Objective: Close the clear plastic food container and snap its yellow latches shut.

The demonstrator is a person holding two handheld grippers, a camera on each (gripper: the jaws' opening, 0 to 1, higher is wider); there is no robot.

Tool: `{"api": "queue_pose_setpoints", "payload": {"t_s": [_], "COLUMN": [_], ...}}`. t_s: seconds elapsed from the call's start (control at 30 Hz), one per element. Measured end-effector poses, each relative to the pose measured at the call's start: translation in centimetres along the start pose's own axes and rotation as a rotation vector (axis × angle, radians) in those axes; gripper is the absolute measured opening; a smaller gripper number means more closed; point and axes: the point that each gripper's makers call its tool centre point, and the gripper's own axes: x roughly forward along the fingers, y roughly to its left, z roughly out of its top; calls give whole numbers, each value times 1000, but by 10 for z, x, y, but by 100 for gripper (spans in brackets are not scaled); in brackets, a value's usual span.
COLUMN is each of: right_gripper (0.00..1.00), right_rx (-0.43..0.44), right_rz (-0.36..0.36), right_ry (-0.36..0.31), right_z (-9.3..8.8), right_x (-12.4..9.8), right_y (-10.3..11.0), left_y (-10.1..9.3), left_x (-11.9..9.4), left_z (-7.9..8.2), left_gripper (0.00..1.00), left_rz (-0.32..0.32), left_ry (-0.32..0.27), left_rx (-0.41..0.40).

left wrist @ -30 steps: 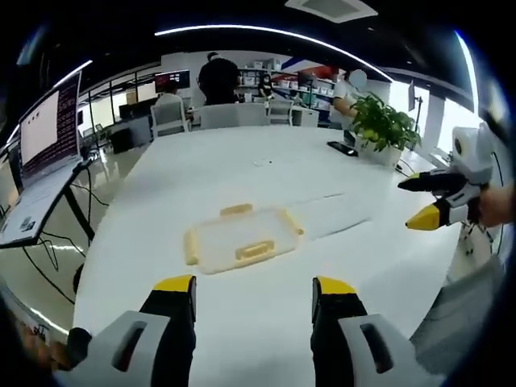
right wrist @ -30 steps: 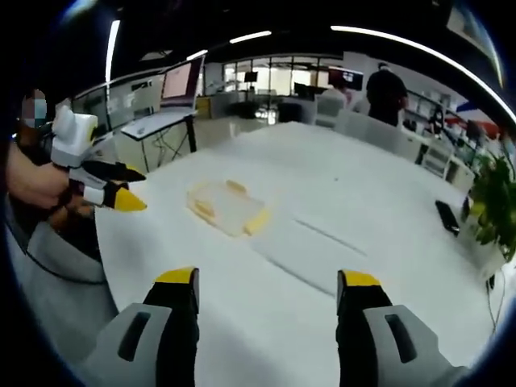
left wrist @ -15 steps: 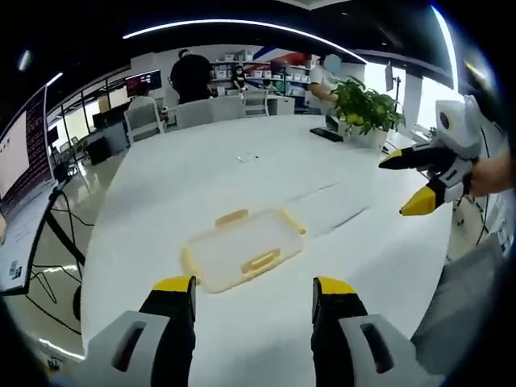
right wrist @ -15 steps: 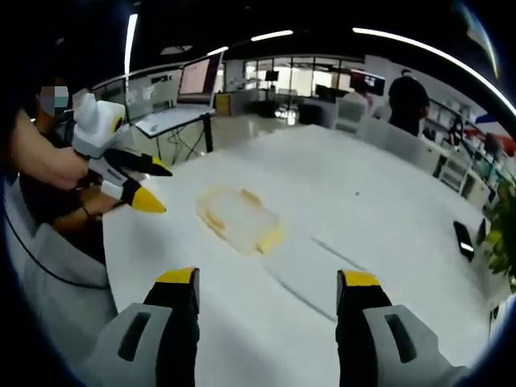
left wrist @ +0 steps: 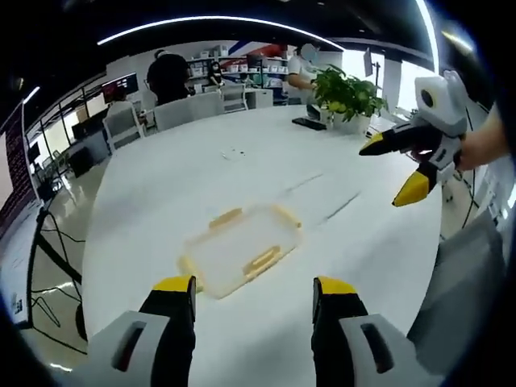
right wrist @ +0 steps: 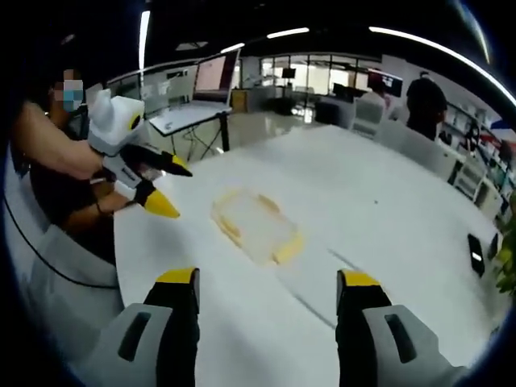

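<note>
A clear plastic food container with yellow latches lies flat on the white table, lid on top. My left gripper hovers open just short of its near edge, nothing between the jaws. In the right gripper view the same container sits ahead and slightly left of my open right gripper, well apart from it. The right gripper enters the left gripper view at the right, jaws apart, above the table. The left gripper appears in the right gripper view at the left, held by a hand.
A potted plant and a dark phone stand at the table's far end. Chairs and people are beyond it. A desk with a monitor stands off the table's side. A phone lies near the table edge.
Both cameras have swung, so the container sits slightly nearer in each view. The other gripper appears higher and closer in both. The container itself has not moved.
</note>
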Motion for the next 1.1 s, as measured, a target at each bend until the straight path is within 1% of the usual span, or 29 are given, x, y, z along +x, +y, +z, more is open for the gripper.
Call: {"api": "queue_pose_setpoints", "payload": {"t_s": [0.13,0.27,0.3,0.37,0.4,0.47,0.5,0.63,0.8,0.97,1.1], "right_gripper": [66,65,65,65,65,64,64,63,62,61,61], "right_rx": [-24,-57,-69,-88,-95,-117,-141,-178,-226,-268,-290], "right_rz": [25,48,58,75,82,98,108,132,170,207,227], "right_ry": [27,51,62,73,75,85,99,108,127,145,159], "right_z": [-2,-1,-2,0,0,1,1,5,8,10,9], "right_x": [9,18,21,26,28,34,37,47,61,73,82], "right_y": [-3,-7,-8,-10,-10,-12,-13,-14,-13,-10,-10], "left_y": [7,15,16,20,20,22,22,26,31,37,45], "left_x": [3,7,9,12,13,16,18,25,34,42,47], "left_z": [2,6,6,8,9,10,10,11,7,4,0], "left_gripper": [53,53,53,54,54,54,54,54,54,54,54], "left_rz": [-16,-38,-53,-62,-80,-92,-103,-127,-157,-194,-205], "left_ry": [14,26,34,33,37,43,50,64,86,104,118], "left_rx": [24,63,82,97,113,134,144,161,193,251,271]}}
